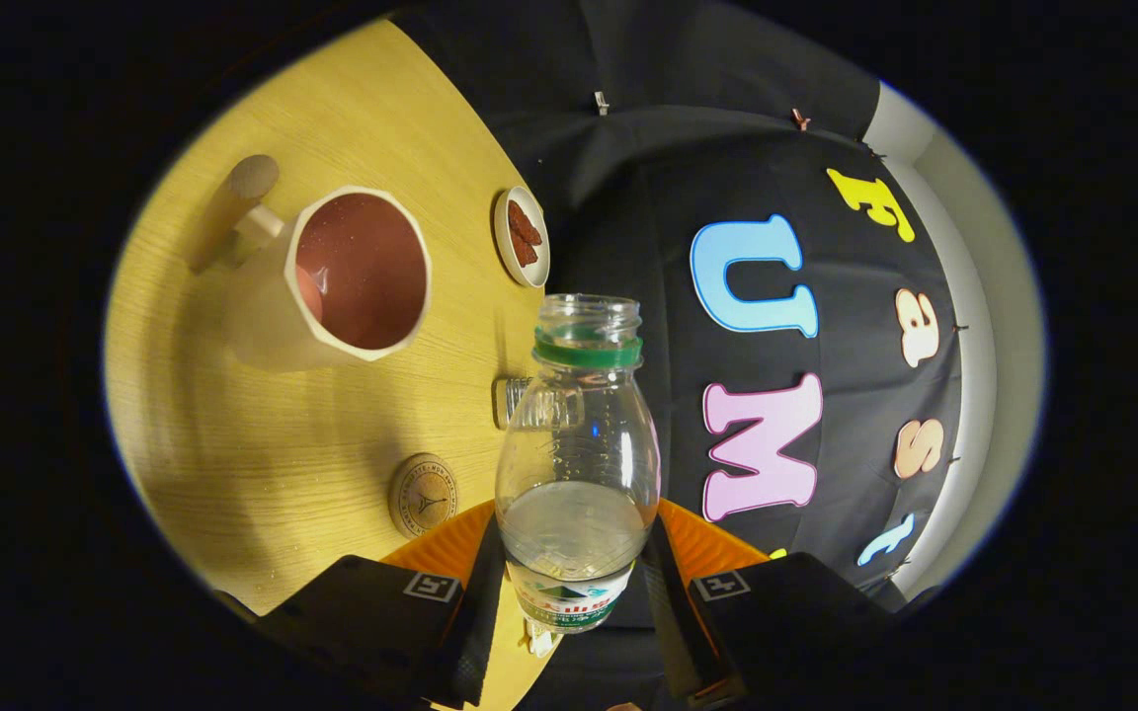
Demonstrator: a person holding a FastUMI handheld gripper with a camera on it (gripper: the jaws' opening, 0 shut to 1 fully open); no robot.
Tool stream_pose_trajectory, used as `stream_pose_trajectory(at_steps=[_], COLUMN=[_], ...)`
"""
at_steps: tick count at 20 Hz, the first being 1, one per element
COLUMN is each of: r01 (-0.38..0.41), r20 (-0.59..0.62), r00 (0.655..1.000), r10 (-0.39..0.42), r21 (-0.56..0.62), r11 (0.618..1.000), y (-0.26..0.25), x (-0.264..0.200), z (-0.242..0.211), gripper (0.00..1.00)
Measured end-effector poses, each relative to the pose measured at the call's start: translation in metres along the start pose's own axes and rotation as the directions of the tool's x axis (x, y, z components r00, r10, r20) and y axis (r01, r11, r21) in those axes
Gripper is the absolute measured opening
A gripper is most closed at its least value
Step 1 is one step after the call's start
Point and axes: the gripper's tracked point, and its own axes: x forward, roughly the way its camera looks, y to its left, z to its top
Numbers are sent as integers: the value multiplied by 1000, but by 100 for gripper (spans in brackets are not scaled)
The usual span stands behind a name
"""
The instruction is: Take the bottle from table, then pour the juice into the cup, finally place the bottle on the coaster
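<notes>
Both fingers of your gripper [574, 592] clamp the open bottle [577, 454], held clear of the table [332, 434]. The cup [332, 281] lies beyond the bottle; the coaster [423, 494] sits just beside its base.

My wooden table [263, 434] fills the left of the frame. On it: the cup [332, 281] at upper left, a small dish [522, 237] right of it, the round coaster [423, 494] lower down, a clear cap [510, 402] between
</notes>
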Motion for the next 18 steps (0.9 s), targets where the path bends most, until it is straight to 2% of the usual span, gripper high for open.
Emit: stream_pose_trajectory(at_steps=[9, 18], r01=[-25, -33], r20=[-17, 32], r00=[1000, 999], r10=[23, 43], r21=[-146, -271], r11=[989, 962], y=[18, 21], x=[13, 20], z=[2, 7], gripper=[70, 70])
